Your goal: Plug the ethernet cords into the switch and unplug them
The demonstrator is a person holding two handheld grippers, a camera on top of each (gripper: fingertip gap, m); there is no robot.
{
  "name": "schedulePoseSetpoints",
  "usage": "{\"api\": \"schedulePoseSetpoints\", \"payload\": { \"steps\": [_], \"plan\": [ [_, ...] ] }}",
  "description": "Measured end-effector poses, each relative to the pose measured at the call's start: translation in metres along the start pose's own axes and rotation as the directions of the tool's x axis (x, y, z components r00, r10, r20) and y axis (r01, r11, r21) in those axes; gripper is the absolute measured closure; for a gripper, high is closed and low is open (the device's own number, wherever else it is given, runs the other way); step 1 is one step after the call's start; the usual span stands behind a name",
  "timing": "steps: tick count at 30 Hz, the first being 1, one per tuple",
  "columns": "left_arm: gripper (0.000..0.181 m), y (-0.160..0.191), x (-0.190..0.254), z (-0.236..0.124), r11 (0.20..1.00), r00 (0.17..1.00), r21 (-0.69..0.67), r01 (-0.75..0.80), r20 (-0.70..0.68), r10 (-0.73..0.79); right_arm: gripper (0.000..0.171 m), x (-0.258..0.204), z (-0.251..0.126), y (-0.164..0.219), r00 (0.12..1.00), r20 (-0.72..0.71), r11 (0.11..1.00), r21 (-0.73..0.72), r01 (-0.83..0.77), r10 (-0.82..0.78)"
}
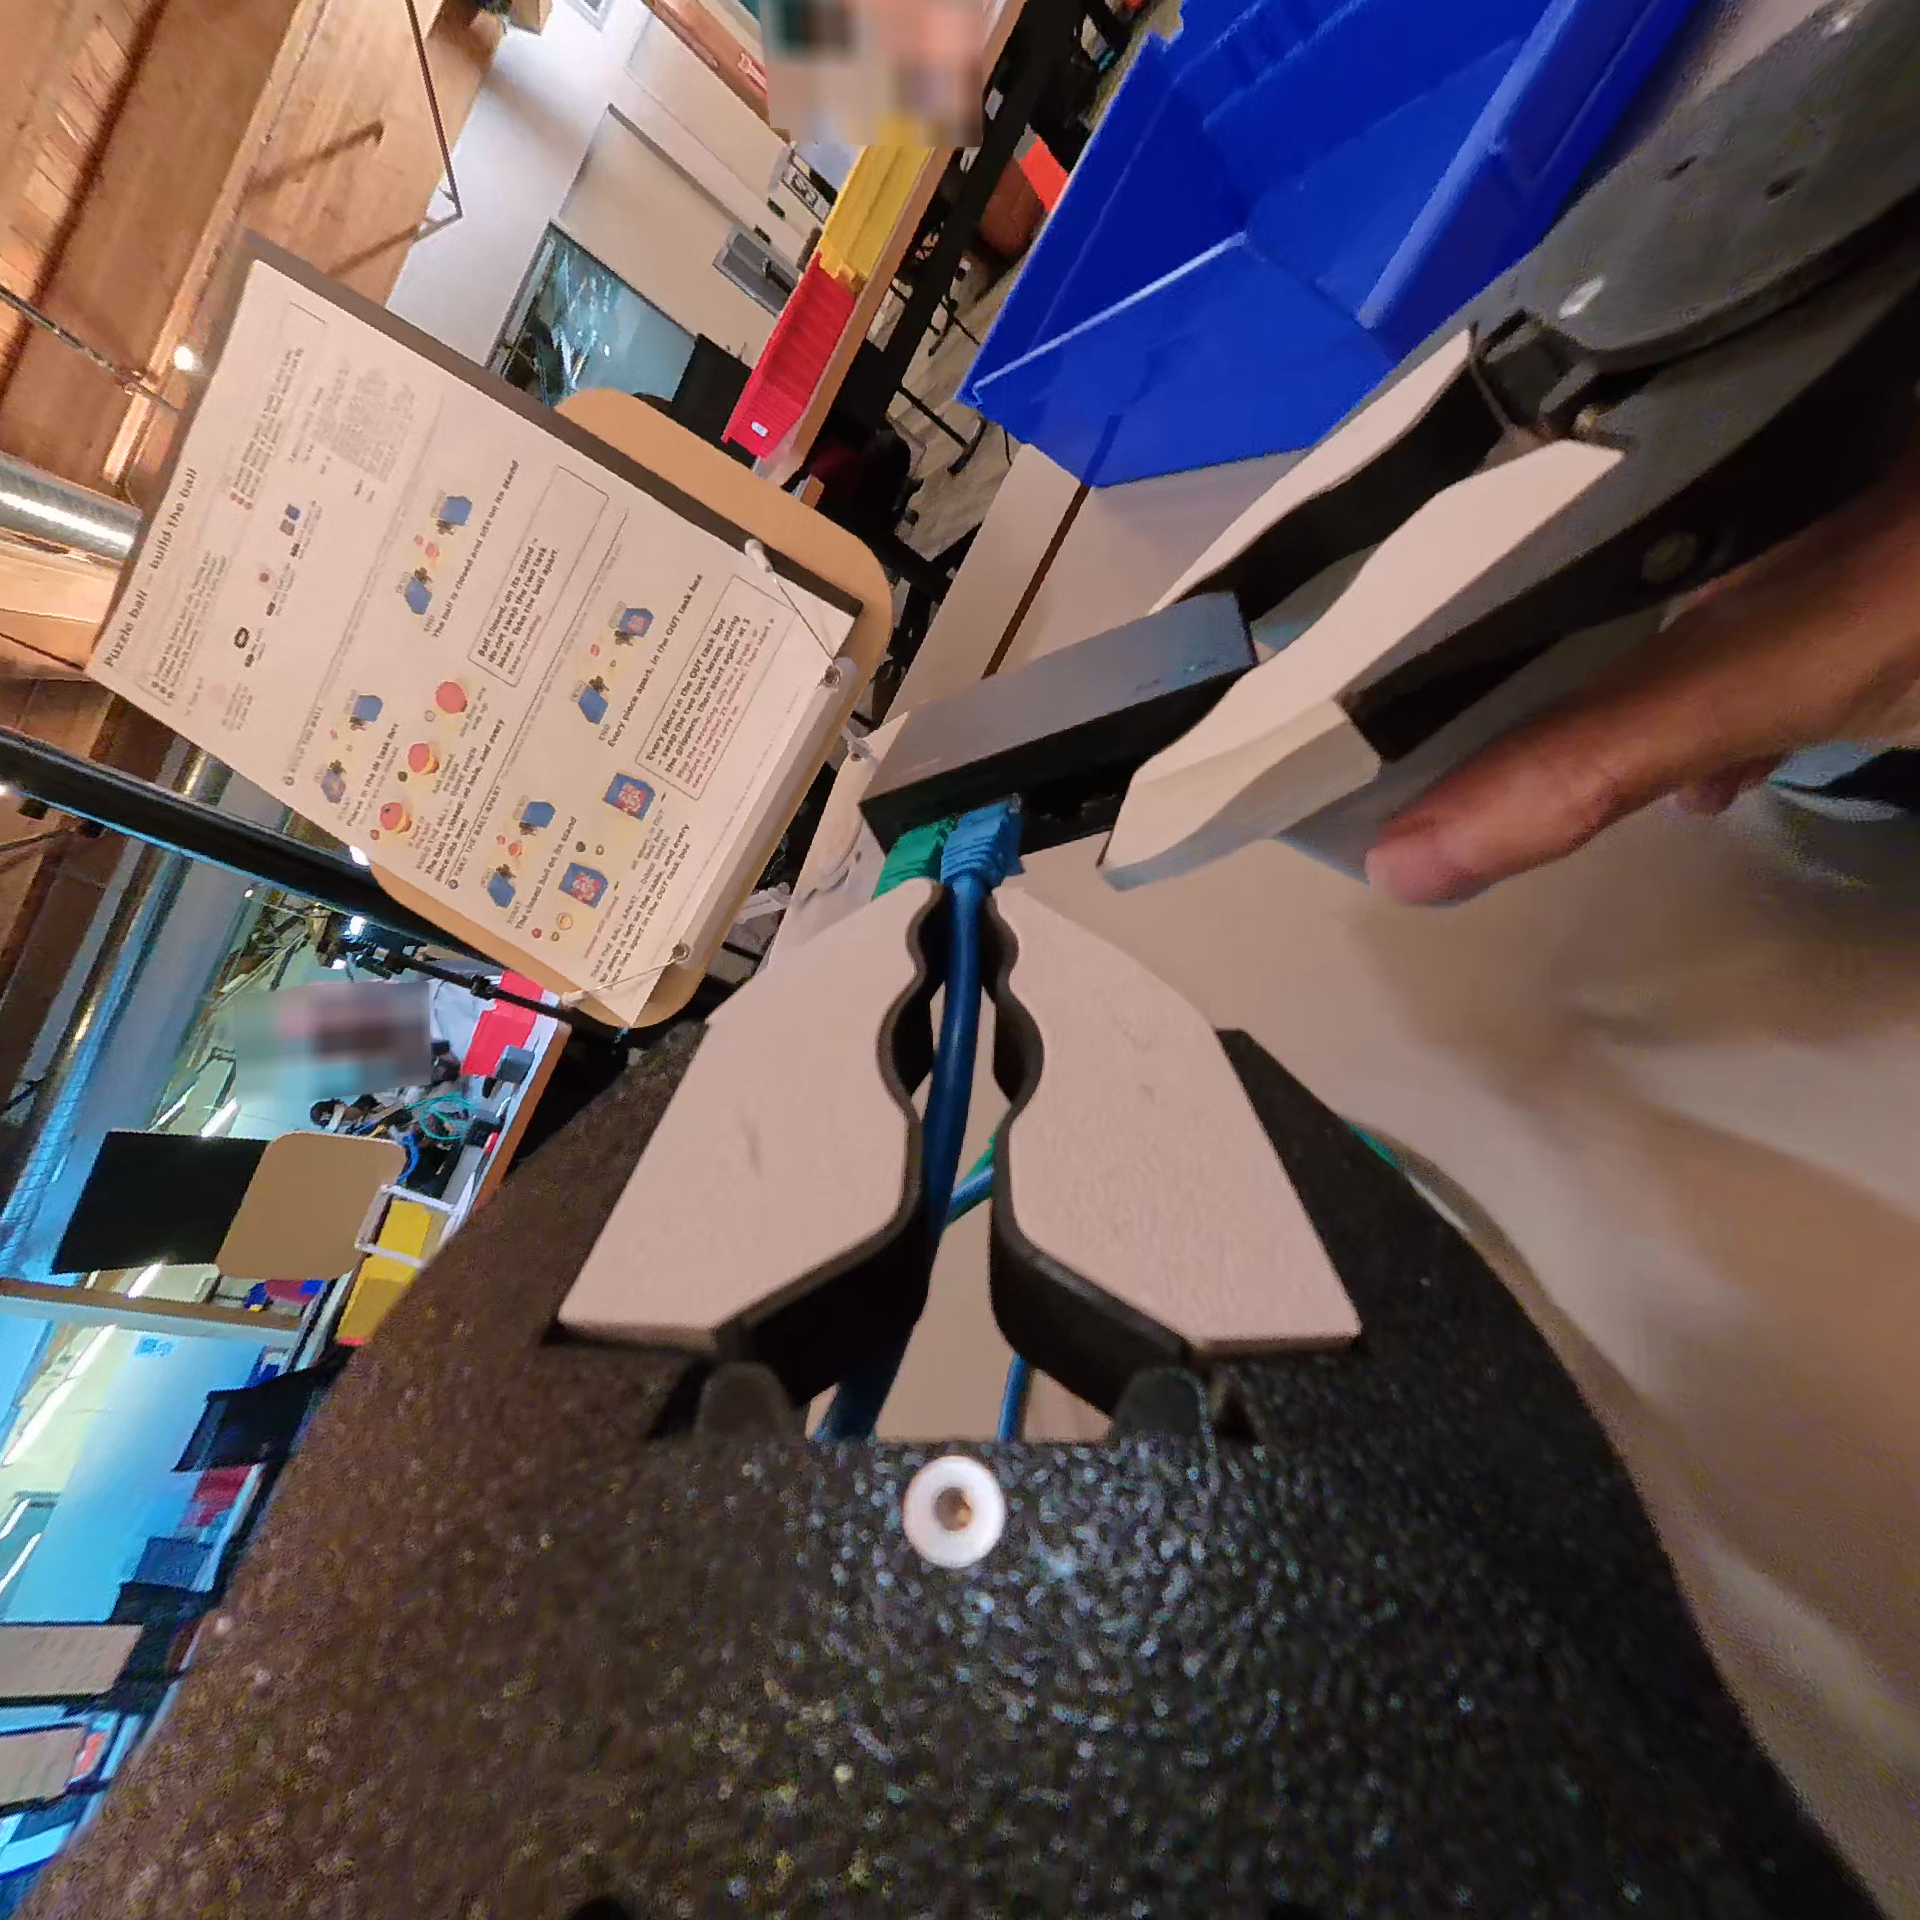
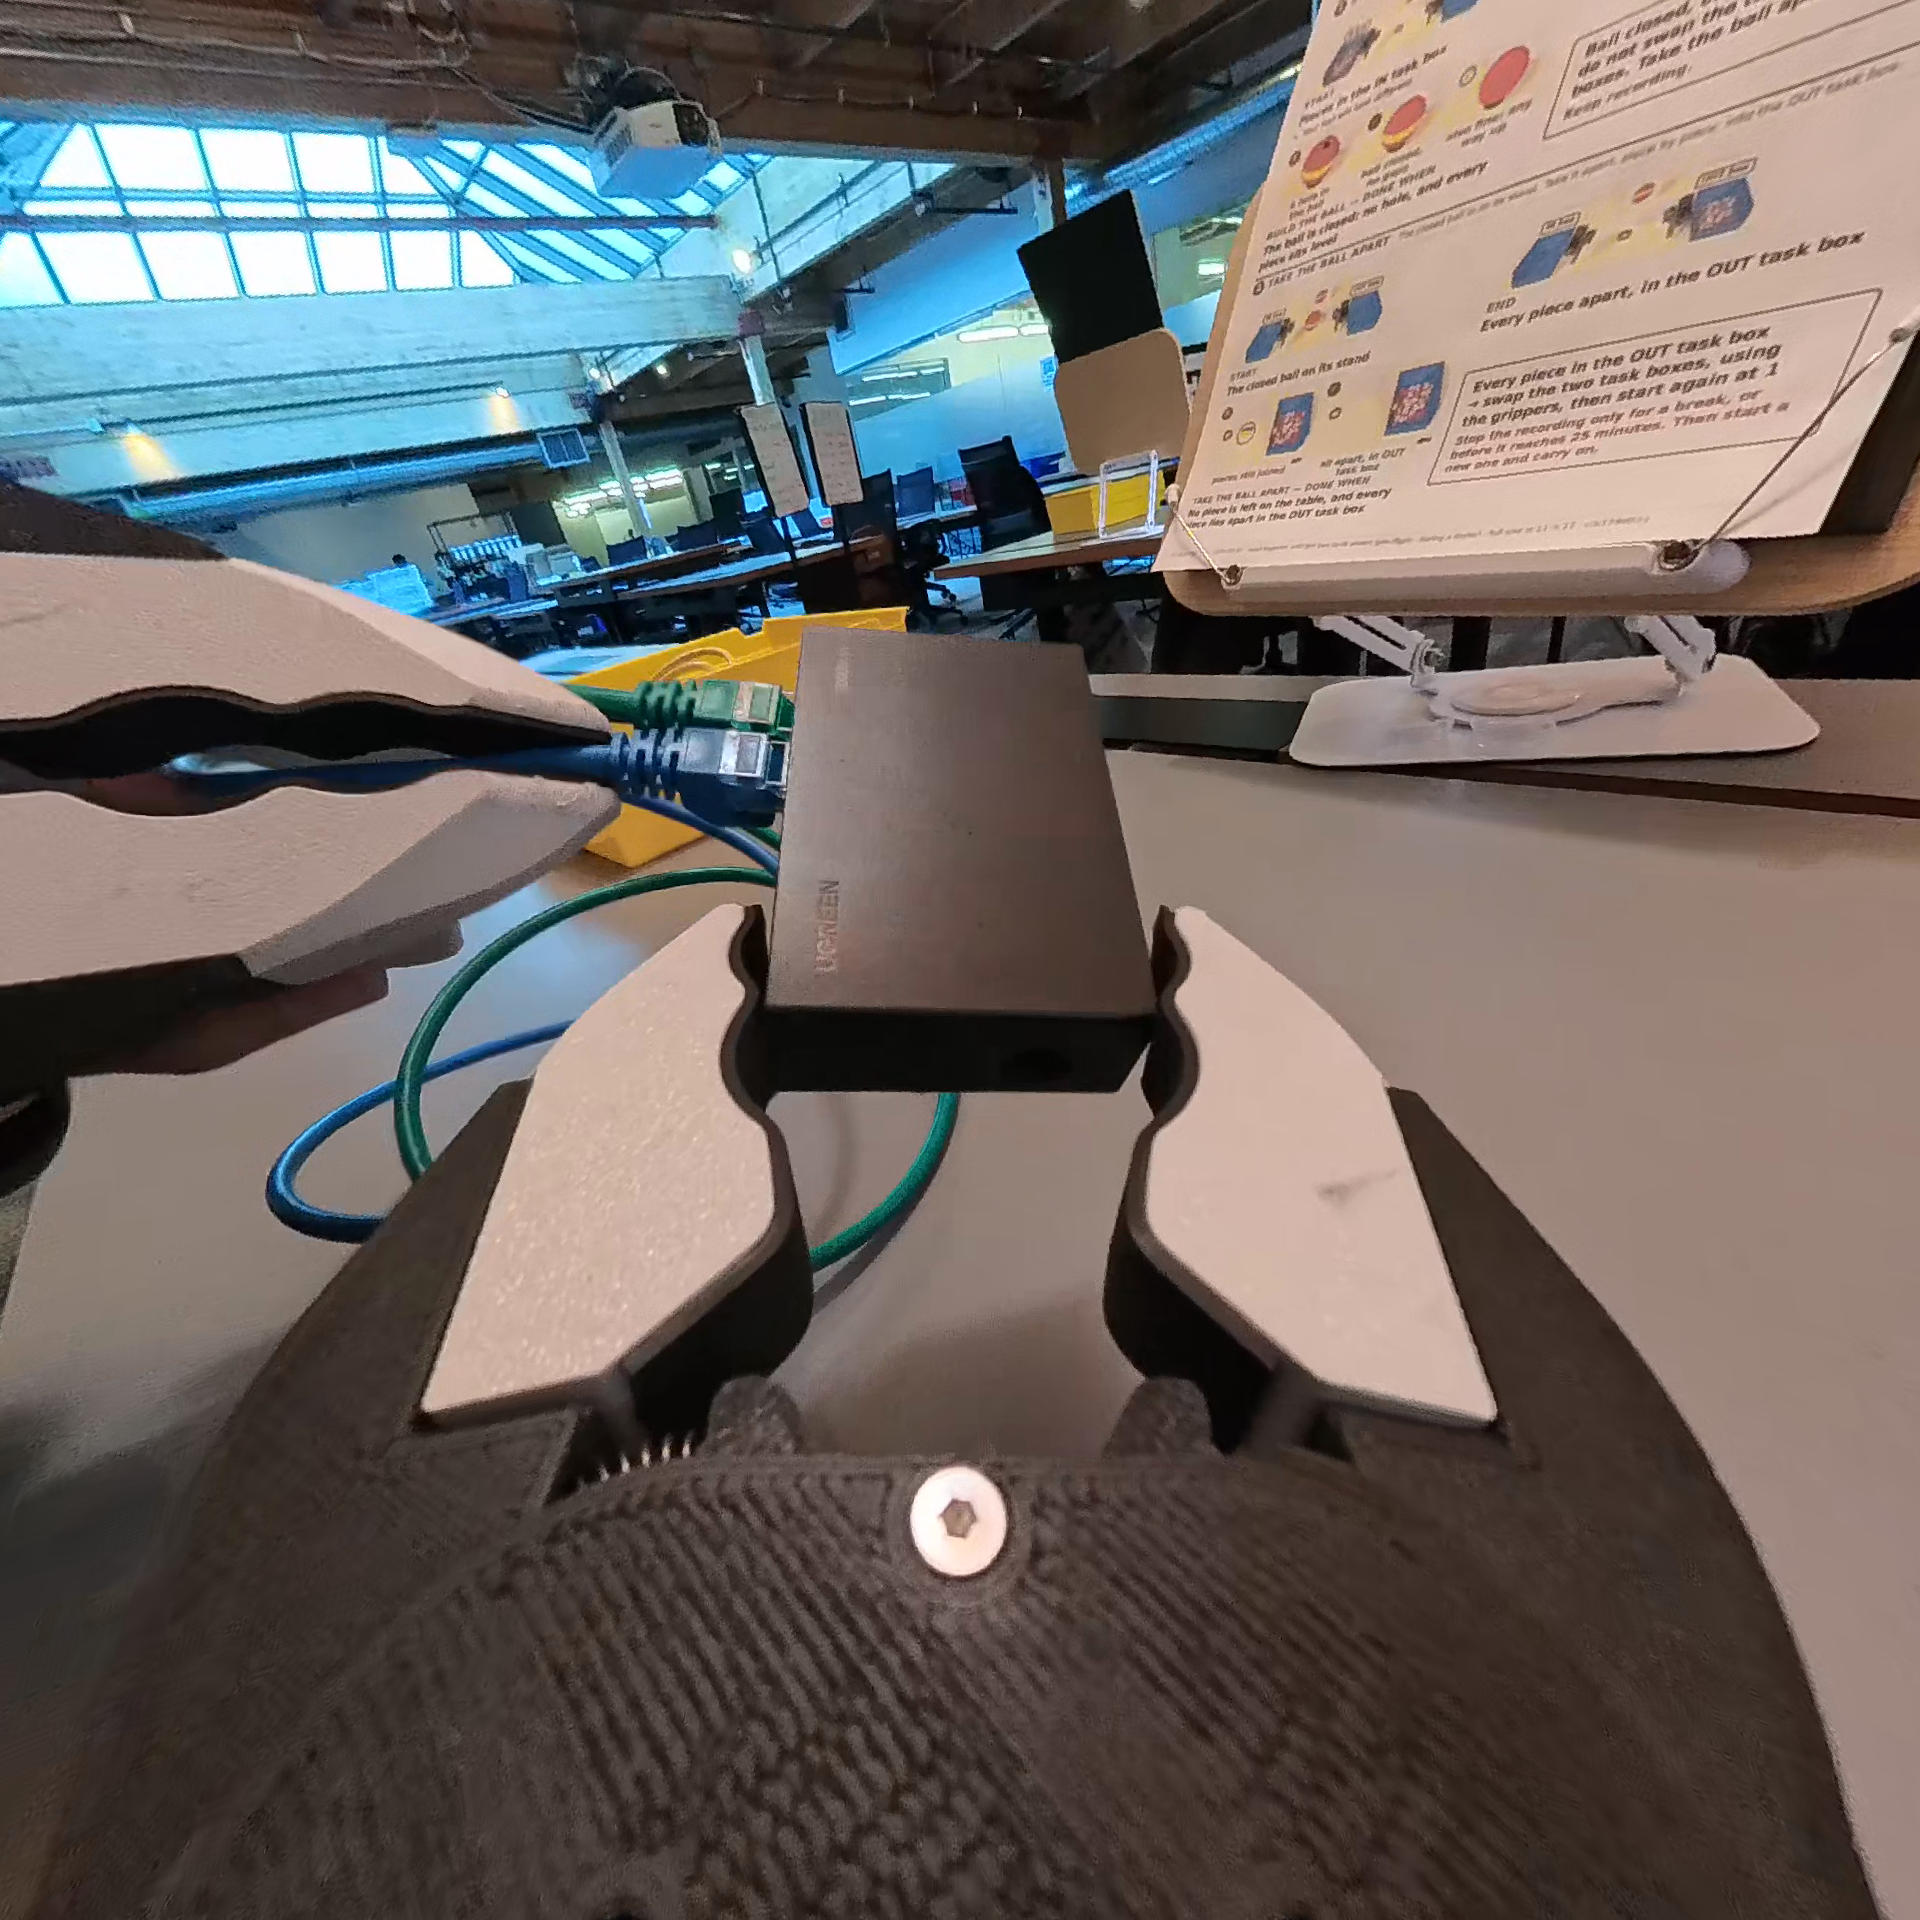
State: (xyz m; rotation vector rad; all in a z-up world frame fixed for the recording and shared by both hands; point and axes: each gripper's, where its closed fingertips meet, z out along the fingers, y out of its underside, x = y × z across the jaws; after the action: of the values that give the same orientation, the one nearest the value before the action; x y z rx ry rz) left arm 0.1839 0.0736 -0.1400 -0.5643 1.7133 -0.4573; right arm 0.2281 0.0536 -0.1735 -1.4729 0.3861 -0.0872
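The black switch [image 2: 951,831] is held above the grey table in my right gripper [image 2: 951,966], which is shut on its near end. It also shows in the left wrist view [image 1: 1060,717], with the right gripper [image 1: 1184,727] around it. A blue ethernet cord [image 2: 717,769] and a green ethernet cord [image 2: 727,704] both sit plugged in the switch's left side. My left gripper [image 1: 961,909] is shut on the blue cord [image 1: 961,997] just behind its plug. In the right wrist view the left gripper [image 2: 603,758] comes in from the left. The green plug [image 1: 909,857] lies beside the blue one.
The cords loop on the grey table [image 2: 1455,987]. A yellow bin [image 2: 707,665] lies behind the switch. An instruction sheet on a stand [image 2: 1558,312] is at the right rear. A blue bin [image 1: 1299,229] sits behind the right gripper. A hand [image 1: 1662,727] holds that gripper.
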Motion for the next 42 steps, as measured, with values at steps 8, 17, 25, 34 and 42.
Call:
{"api": "schedulePoseSetpoints", "payload": {
  "steps": [8,17,25,34,42],
  "plan": [
    [0.169,0.003,0.003,-0.001,0.962,0.963,0.032,0.269,-0.038,-0.268,0.102,0.001,-0.007,-0.011,1.0,-0.014,0.995,0.103,-0.008,0.009],
    [0.178,0.014,0.02,-0.008,0.847,0.84,-0.013,0.532,-0.118,-0.529,0.105,0.002,-0.006,-0.01,1.0,0.004,0.996,0.086,-0.031,0.031],
    [0.141,0.02,0.035,-0.014,0.844,0.812,-0.175,0.506,-0.234,-0.535,0.105,0.0,-0.005,-0.008,1.0,0.007,0.997,0.072,-0.009,0.009],
    [0.121,0.017,0.019,-0.008,0.968,0.907,-0.152,0.2,-0.346,-0.241,0.106,-0.002,-0.004,-0.007,0.996,0.067,0.997,0.058,-0.06,0.056],
    [0.114,0.04,-0.031,0.016,0.915,0.792,-0.033,0.402,-0.489,-0.366,0.108,-0.008,-0.006,-0.008,0.979,0.176,0.991,0.058,-0.12,0.108]
  ]
}}
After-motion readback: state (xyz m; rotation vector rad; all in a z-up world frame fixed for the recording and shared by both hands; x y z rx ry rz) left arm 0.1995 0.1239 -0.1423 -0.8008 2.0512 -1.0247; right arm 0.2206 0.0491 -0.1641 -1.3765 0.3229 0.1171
